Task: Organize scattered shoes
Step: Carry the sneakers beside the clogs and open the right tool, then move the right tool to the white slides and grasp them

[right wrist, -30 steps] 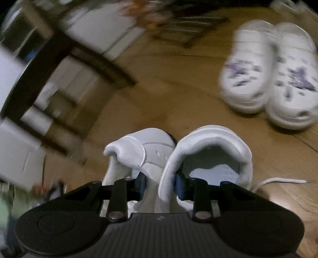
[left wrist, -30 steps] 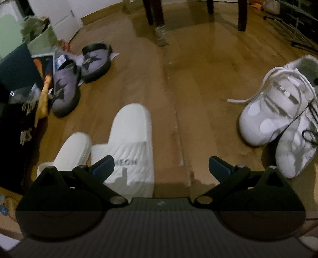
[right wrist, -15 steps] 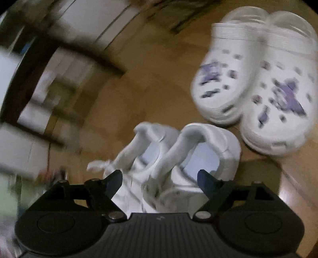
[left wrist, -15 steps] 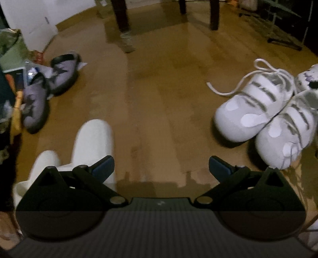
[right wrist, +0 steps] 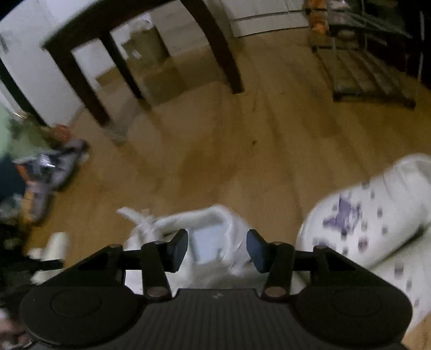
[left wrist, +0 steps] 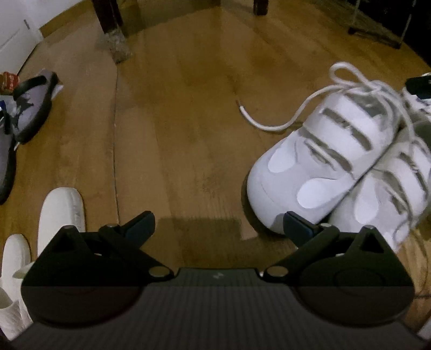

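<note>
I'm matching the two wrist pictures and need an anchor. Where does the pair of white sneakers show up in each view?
Left wrist: white sneakers at right, toes toward the camera, beside the open left gripper.
Right wrist: blurred, low centre, heel openings just beyond the closing right gripper, pads not touching.
Shared landmark: dark table leg on the wooden floor.
</note>
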